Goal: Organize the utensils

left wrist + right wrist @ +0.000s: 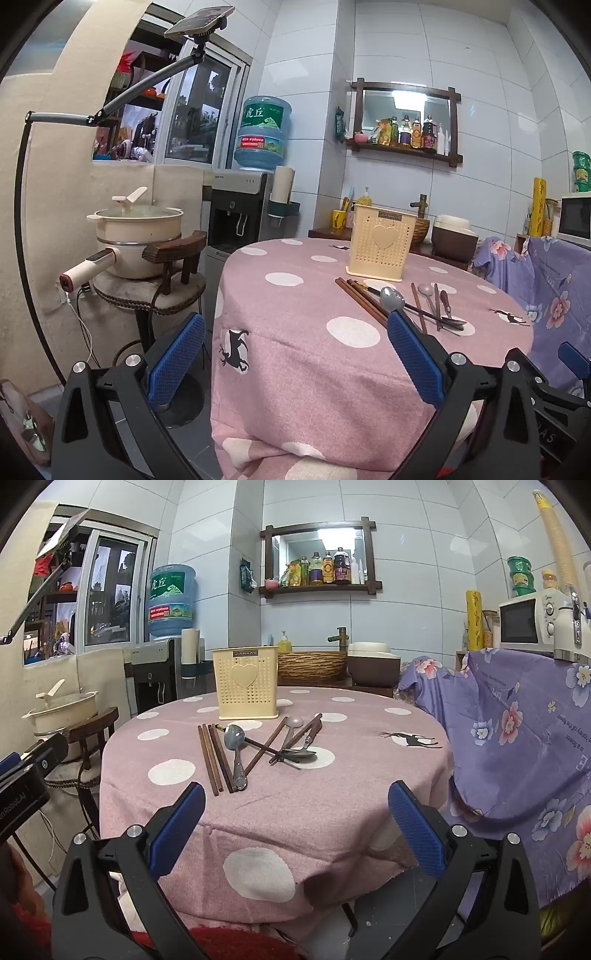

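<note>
Several thin, stiff, light chopsticks (216, 758) and slick spoons (236, 746) lay mid-bench before the holder (246, 681); best pinched mid-shaft; both tongs (295, 354) (295, 823) gaped empty.

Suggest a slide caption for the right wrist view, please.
Open right gripper faces chopsticks and spoons before the holder.

Black gripper (296, 801), blue textured pads (173, 829)

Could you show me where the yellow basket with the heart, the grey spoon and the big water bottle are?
yellow basket (244, 685): right wrist view, on its perforated front wall below the heart.
grey spoon (232, 735): right wrist view, on its bowl.
water bottle (263, 133): left wrist view, on its blue body.
</note>
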Tool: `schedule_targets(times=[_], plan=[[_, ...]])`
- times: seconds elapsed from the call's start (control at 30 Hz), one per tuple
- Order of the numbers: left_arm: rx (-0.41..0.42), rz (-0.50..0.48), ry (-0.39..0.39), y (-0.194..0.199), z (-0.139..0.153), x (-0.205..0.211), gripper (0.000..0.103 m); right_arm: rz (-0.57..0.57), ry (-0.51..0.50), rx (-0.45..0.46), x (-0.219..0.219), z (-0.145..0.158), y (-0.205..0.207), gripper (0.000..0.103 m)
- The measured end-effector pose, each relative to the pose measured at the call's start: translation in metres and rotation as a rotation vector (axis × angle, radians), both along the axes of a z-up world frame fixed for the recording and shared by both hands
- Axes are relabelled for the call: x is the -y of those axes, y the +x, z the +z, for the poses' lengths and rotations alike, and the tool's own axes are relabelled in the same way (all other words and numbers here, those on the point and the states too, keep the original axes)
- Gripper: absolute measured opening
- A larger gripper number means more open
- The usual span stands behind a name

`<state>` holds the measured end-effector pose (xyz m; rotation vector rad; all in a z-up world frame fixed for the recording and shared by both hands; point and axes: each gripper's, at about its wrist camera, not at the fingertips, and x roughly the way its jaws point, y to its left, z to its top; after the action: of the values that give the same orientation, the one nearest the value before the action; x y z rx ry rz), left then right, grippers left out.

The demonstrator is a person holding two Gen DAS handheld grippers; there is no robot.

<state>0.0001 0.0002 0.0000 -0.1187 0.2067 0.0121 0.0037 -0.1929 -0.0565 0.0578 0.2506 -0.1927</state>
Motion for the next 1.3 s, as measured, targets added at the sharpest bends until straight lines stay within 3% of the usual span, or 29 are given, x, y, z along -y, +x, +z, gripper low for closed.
schedule_targets(times=[0.63,1.3], plan=[[-0.012,-0.001,0.003,0.003,-0.014,0.004,0.098,0.0,-0.002,-0.007,0.0,-0.001,0.001,0.098],[-0.021,-0.003,0.003,0.003,-0.008,0.004,0.098,0.0,-0.002,-0.01,-0.001,-0.002,0.002,0.098]])
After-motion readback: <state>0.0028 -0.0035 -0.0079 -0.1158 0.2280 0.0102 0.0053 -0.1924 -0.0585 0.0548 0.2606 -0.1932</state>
